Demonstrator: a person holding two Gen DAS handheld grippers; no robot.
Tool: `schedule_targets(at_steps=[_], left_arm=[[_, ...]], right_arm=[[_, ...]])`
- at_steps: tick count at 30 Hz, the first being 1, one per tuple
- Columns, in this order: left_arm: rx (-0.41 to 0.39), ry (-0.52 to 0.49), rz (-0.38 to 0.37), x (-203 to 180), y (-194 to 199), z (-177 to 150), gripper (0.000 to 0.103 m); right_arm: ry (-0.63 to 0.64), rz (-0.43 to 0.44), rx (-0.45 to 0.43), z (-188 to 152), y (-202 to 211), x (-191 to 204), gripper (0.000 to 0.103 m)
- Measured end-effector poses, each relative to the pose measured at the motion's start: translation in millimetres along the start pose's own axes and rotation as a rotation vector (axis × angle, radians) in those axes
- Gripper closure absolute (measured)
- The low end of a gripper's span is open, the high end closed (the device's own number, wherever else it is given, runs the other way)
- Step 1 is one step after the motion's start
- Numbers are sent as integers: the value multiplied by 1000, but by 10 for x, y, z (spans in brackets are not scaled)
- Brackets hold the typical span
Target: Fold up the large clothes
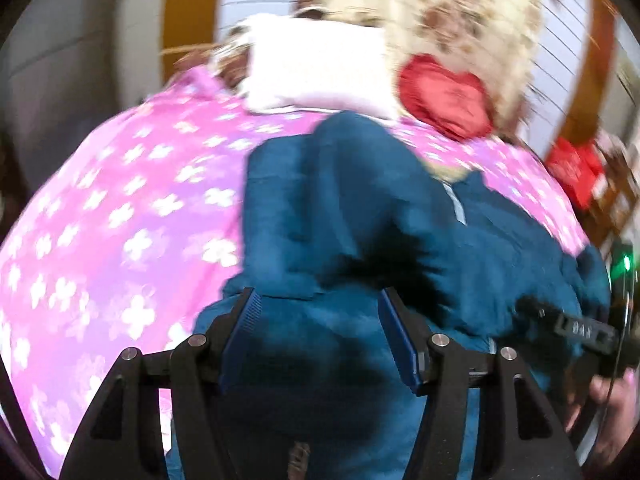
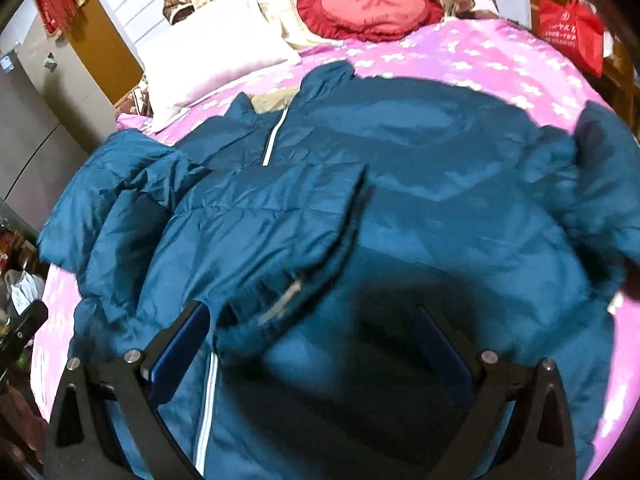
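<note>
I see the teal jacket spread on the pink flowered bedspread, a sleeve folded across its front. Left of the jacket's collar lies a white pillow; beyond it a red heart cushion. My left gripper hangs over the jacket, jaws apart, nothing pinched. My right gripper, jaws spread wide, likewise empty above the hem.

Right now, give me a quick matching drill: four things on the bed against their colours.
Things:
1. jacket
2. bedspread
3. heart cushion
4. pillow

Colours:
A. white
B. pink with white flowers
C. teal blue
D. red

Pairs: 1-C, 2-B, 3-D, 4-A
</note>
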State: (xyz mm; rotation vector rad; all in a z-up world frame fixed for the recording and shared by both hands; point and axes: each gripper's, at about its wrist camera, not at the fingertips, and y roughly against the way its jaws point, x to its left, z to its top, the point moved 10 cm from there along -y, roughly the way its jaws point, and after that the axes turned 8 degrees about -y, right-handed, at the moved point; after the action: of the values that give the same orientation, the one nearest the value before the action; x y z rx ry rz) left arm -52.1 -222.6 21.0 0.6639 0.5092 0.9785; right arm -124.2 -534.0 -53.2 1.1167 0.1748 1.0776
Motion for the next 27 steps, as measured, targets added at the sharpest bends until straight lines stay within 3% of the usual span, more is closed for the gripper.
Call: schedule_targets(at_steps=[2,4,5,8,11,16,20,22,24,25,27], left_arm=[[-5,66,-9,133,-80,-7,61],[3,109,-15,214,-171,-36,61],[12,114,-17,233,-221,-67,61],[16,116,-10,297,-279,-96,61],[19,146,-18,346,-296,-98,61],[19,137,2,325,-307,-41,61],[33,99,41,285,-411,-4,61],[54,77,56,251,-472,9,61],[54,54,56,197,-467,46,61],[39,42,59,178,-442,77,61],[13,14,77,140,-403,145,61]], right_arm=[[8,1,-7,31,-108,52,7],[37,11,-27,71,-164,111,39],[56,15,-32,93,-182,129,67],[81,27,-45,195,-159,137,89],[89,10,-109,353,53,30,91],[72,-93,-210,706,355,-402,92],[47,-181,-233,892,271,-747,92],[43,-228,-199,948,49,-945,91],[39,-256,-139,914,-95,-1089,78],[34,-256,-143,925,-69,-1126,78],[29,-272,-183,956,119,-1190,60]])
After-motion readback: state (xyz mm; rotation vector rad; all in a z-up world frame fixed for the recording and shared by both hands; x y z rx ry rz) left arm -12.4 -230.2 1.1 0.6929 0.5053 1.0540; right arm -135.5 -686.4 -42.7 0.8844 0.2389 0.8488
